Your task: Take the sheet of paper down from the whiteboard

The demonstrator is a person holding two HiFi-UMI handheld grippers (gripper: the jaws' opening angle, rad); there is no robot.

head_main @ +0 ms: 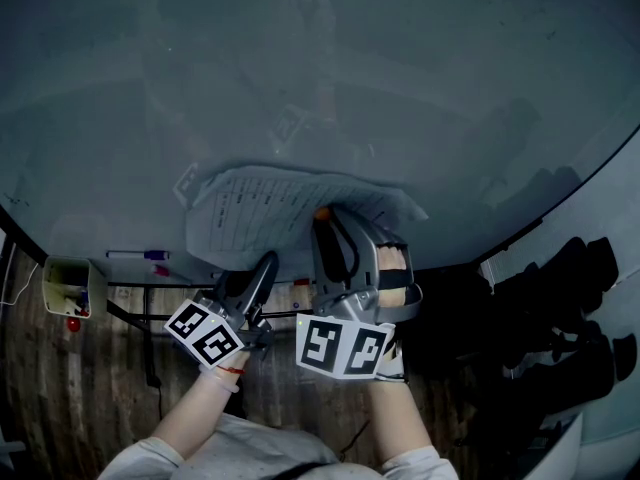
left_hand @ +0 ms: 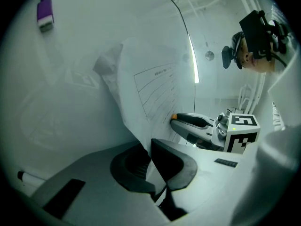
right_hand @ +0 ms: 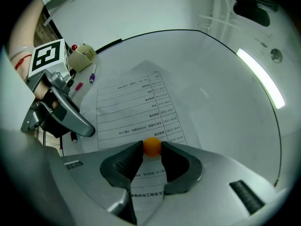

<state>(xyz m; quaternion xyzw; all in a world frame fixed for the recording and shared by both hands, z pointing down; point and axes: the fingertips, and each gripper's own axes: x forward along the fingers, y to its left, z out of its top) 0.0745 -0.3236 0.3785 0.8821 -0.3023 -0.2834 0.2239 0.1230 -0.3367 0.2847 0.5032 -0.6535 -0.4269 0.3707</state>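
Note:
A printed sheet of paper (head_main: pixel 255 208) (right_hand: pixel 134 102) lies against the whiteboard (head_main: pixel 300 78), pinned by a small orange magnet (head_main: pixel 322 212) (right_hand: pixel 152 146). My right gripper (head_main: pixel 326 220) (right_hand: pixel 152 148) has its two fingertips on either side of that magnet, pads touching it. My left gripper (head_main: pixel 268 263) (left_hand: pixel 149 147) is shut on the sheet's lower left edge, and the paper (left_hand: pixel 150 84) bulges away from the board above its jaws. In the left gripper view the right gripper (left_hand: pixel 178 118) shows beyond the sheet, with the orange magnet at its tip.
A marker tray under the board holds a purple marker (head_main: pixel 150 255) (right_hand: pixel 91 73), and a small box of odds and ends (head_main: pixel 68 286) (right_hand: pixel 82 53) hangs at its left. A purple magnet (left_hand: pixel 45 13) sticks higher on the board. Dark bulky things (head_main: pixel 560 308) stand at the right.

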